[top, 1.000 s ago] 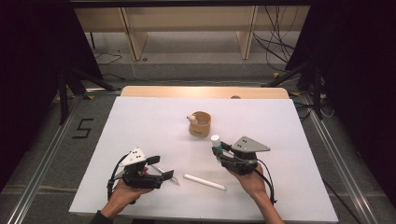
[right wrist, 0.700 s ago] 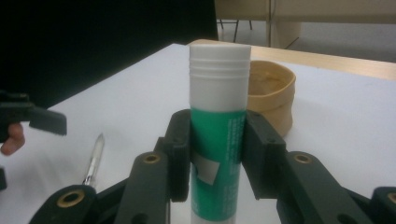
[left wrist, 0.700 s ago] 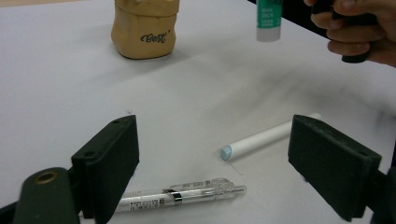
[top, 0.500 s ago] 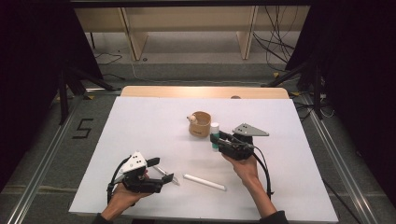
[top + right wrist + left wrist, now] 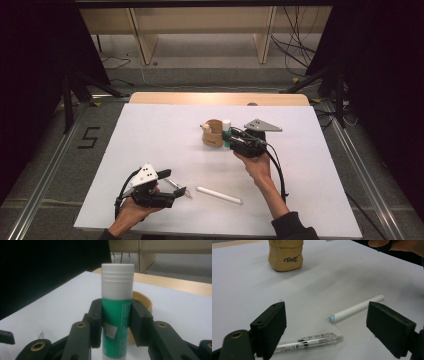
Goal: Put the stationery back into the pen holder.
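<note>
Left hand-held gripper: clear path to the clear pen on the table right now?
Probably yes. The left hand-held gripper is open, its jaws straddling the clear pen, which lies flat on the white table. Nothing sits between them; the white stick lies just beyond, apart from the pen.

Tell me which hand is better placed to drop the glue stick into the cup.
Right. The right gripper is shut on the glue stick, held upright beside the cup. The left gripper sits open near the table's front edge, by the pen.
</note>
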A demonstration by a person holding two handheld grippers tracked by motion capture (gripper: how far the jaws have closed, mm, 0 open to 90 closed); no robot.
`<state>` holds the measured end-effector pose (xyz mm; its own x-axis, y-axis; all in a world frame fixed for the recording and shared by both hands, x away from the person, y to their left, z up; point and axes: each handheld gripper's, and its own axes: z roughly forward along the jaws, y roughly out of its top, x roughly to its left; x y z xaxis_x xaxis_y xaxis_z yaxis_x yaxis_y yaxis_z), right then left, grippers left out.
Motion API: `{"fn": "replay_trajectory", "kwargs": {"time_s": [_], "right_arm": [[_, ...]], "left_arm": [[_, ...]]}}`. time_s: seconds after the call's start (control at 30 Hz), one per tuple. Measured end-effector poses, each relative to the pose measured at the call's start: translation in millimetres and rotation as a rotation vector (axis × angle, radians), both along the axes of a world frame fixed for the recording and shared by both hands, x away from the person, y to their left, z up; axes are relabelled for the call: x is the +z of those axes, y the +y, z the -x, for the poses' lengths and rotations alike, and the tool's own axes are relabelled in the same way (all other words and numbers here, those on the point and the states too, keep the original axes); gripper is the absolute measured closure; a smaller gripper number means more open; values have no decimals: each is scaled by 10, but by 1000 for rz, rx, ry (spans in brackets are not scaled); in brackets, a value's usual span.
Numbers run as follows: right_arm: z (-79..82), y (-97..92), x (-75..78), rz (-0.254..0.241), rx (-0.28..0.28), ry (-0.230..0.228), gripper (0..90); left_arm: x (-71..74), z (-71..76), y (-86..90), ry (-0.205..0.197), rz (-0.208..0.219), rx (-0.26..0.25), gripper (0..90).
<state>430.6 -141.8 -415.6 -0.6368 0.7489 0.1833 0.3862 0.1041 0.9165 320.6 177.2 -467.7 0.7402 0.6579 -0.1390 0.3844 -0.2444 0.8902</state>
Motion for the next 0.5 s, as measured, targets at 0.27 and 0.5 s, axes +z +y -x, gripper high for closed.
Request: {"fn": "replay_trajectory", "kwargs": {"time_s": [0.27,0.5], "right_arm": [[-134,80,87,2,-7,0,659],[-248,112,130,-5,-19,6,658]], "left_arm": [[-8,5,-20,-1,-7,-10,159],[-20,5,-35,0,-11,-11,159]]}}
